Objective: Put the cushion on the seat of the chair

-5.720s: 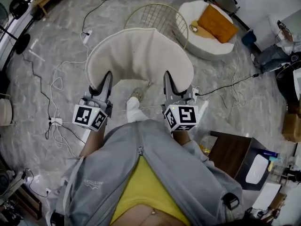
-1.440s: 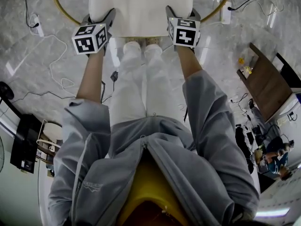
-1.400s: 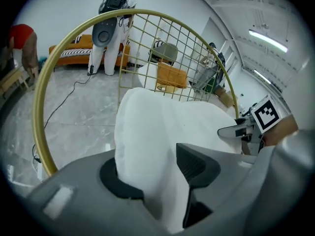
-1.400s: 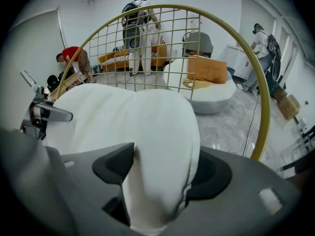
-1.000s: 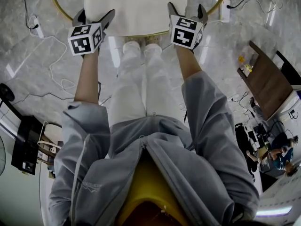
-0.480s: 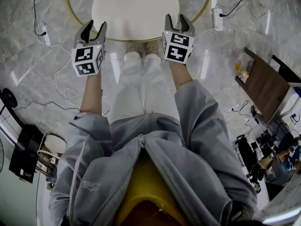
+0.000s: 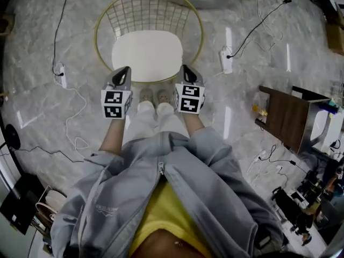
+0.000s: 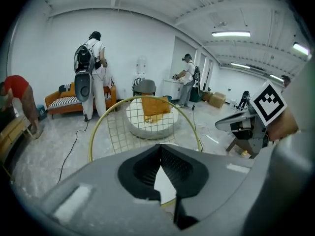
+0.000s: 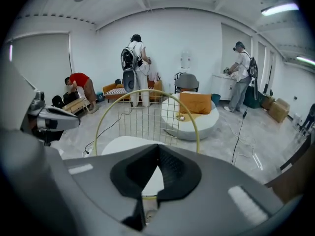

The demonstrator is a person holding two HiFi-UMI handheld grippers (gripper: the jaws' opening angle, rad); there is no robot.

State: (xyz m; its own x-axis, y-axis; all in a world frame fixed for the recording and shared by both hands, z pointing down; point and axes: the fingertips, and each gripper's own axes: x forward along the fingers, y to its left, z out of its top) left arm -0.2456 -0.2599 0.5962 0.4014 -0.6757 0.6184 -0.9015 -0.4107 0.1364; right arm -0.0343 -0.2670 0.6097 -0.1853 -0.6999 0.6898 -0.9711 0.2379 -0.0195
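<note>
A white cushion point(image 7: 148, 55) lies on the seat of the gold wire chair point(image 7: 149, 9), and the wire back point(image 8: 129, 130) stands upright behind it. Both grippers hang above the seat's near edge, apart from the cushion. My left gripper point(image 7: 124, 69) is shut and empty; its jaws have just closed on nothing. My right gripper point(image 7: 186, 67) has done the same. In the left gripper view the closed tips point(image 8: 159, 147) cover most of the cushion point(image 8: 165, 185). The right gripper view shows the cushion point(image 9: 118, 146) past its closed tips point(image 9: 158, 147).
A dark wooden side table point(image 7: 287, 117) stands to the right. Power strips point(image 7: 224, 60) and cables point(image 7: 70, 128) lie on the marble floor. Behind the chair is a round white pouf point(image 9: 194, 119) with an orange cushion. Several people stand by the far wall.
The grippers held the cushion, set it on the seat and opened beside it. Since then both have pulled up and back from it and shut. The whole chair has come into the head view.
</note>
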